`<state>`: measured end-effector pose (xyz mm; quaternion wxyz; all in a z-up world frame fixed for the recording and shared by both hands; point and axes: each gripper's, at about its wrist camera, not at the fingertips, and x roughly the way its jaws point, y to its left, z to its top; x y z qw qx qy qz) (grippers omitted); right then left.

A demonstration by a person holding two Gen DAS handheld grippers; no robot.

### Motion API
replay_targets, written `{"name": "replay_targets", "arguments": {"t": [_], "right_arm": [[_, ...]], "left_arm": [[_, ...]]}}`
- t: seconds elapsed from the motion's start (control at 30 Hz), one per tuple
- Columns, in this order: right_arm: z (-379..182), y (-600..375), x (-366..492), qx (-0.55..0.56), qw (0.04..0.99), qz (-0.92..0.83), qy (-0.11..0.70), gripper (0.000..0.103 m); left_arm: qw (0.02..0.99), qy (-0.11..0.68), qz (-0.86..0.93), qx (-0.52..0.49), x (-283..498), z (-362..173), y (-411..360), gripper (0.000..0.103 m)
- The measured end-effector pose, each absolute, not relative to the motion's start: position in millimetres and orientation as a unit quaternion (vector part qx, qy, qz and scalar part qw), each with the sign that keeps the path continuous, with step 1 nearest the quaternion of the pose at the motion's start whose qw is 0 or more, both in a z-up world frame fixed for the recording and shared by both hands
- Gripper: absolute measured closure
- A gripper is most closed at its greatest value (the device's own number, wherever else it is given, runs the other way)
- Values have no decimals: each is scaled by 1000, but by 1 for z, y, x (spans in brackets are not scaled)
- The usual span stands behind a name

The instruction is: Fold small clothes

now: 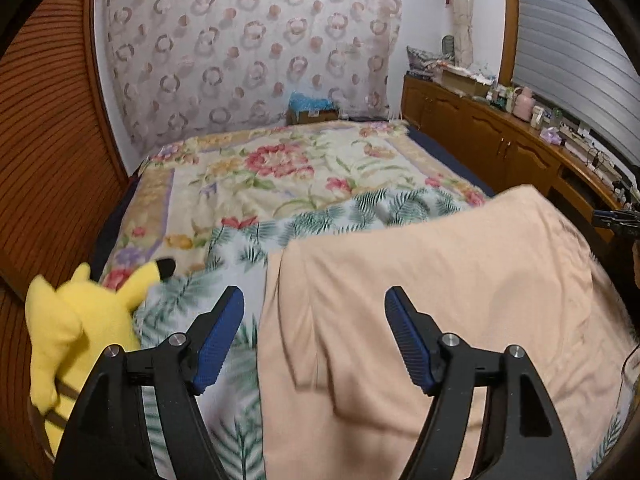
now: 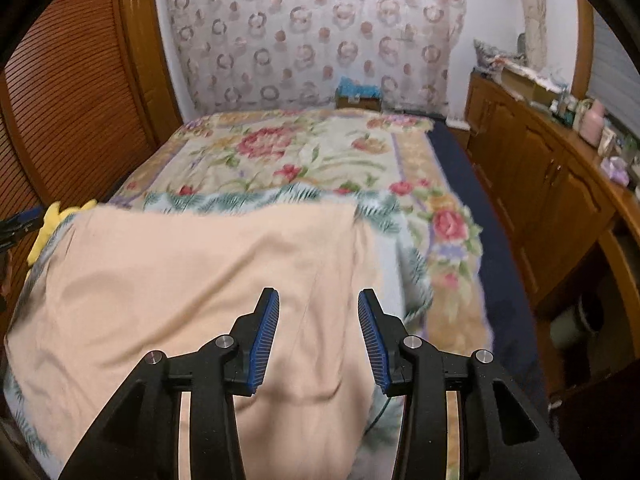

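A peach-coloured garment lies spread flat on a palm-leaf print cloth on the bed. It also shows in the right wrist view. My left gripper is open and empty, held above the garment's left edge. My right gripper is open and empty, held above the garment's right part. Both pairs of jaws stand apart with blue pads showing. Part of the other gripper shows at the right edge of the left wrist view.
A yellow plush toy sits at the bed's left edge. The floral blanket covers the bed beyond. Wooden cabinets with clutter on top run along the right. A slatted wooden door stands on the left.
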<state>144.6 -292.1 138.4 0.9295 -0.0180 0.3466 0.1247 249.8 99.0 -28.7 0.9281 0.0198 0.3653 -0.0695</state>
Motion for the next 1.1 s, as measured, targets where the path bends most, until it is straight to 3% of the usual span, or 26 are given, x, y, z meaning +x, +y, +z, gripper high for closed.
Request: {"name": "replay_targets", "arguments": {"t": [0.27,0.33,0.4,0.5,0.77,0.97,1.1], "right_arm": [[110,-304,126,7,909,117,400,60],[109,-309,126,10,906,115,407,60],[116,-309,128,4,910,114,399,60],[119,-308,128,-1,913,111,393,60],[108,-300,113,-35,923,94,373,61],[99,-286,125,-44,920,115,373,87],[100,-286,129,-42,919,132,369,98]], "left_arm": [[914,399,-68,12,239,-56,102,29],[911,406,-72,12,239,-60,101,36],[908,413,-77,7,241,-62,100,51],[905,416,-86,-2,244,-63,100,63],[894,441,-77,3,252,-73,101,73],[892,443,-84,-20,255,-73,112,73],[898,431,-83,-19,252,-65,115,83]]}}
